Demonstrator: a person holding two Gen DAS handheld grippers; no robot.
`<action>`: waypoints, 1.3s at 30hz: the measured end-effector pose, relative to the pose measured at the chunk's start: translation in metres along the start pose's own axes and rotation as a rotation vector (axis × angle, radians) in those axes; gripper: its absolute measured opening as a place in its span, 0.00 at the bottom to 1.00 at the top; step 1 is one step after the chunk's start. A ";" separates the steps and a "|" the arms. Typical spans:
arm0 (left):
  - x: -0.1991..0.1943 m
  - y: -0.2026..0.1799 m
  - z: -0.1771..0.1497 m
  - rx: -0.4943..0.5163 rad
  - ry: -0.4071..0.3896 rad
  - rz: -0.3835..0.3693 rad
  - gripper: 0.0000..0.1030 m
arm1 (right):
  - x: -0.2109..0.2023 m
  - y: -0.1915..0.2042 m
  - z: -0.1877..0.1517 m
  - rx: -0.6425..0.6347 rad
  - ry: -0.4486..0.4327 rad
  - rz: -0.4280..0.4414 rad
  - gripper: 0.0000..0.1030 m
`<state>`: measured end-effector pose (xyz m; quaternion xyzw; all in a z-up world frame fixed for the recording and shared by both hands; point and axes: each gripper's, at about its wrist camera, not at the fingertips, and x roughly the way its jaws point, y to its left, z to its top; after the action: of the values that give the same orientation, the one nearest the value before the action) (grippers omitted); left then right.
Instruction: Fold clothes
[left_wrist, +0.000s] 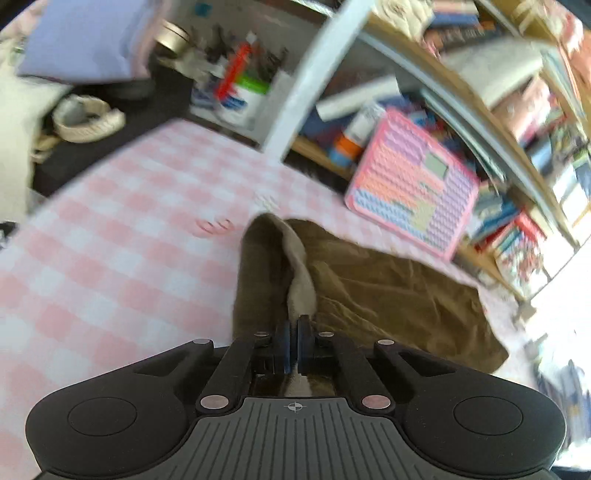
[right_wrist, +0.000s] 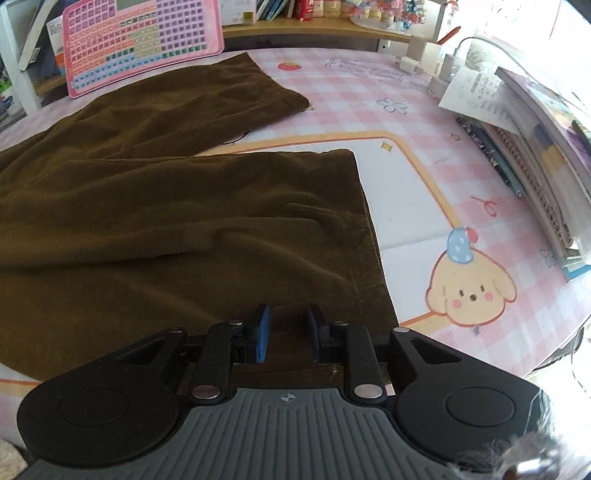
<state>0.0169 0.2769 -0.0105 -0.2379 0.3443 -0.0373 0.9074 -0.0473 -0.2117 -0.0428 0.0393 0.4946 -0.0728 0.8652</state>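
I have the left hand-held gripper (left_wrist: 294, 341) clenched on a lifted edge of the brown trousers (right_wrist: 177, 206); in the left wrist view a ridge of brown cloth with its pale inner lining showing rises from the pink checked desk (left_wrist: 110, 240) straight into the closed fingers, and the rest of the garment trails away to the right of that gripper. That view is blurred, so I cannot tell exactly which part of the edge I am holding.

The right hand-held gripper (right_wrist: 289, 334) is released, its 2 blue-padded fingers standing apart just above the near trouser leg, close to its hem edge. From there the trousers stretch away ahead and to the left, with the long axis of each leg running left to right across the view. The 2 legs lie splayed on the desk, the far one angling up toward the pink keyboard-pattern mat (right_wrist: 140, 40), a wedge of bare desk cover between them.

My judgement is that the coming move turns on this: the near hem lies directly under the right gripper, so that side is nearer for a pinch, while the left carries the other end. How far the folding has got, I cannot settle.
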 end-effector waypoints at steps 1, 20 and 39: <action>0.001 0.004 0.000 0.003 0.019 0.030 0.03 | -0.001 0.001 -0.001 -0.003 0.004 0.013 0.19; -0.004 -0.024 -0.011 0.182 0.011 0.002 0.24 | -0.009 0.009 0.011 -0.017 -0.019 0.023 0.25; 0.070 -0.029 -0.002 0.231 0.135 0.068 0.24 | 0.054 0.000 0.088 -0.028 -0.077 0.005 0.25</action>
<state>0.0716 0.2346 -0.0412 -0.1168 0.4061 -0.0619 0.9042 0.0544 -0.2291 -0.0445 0.0256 0.4620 -0.0654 0.8841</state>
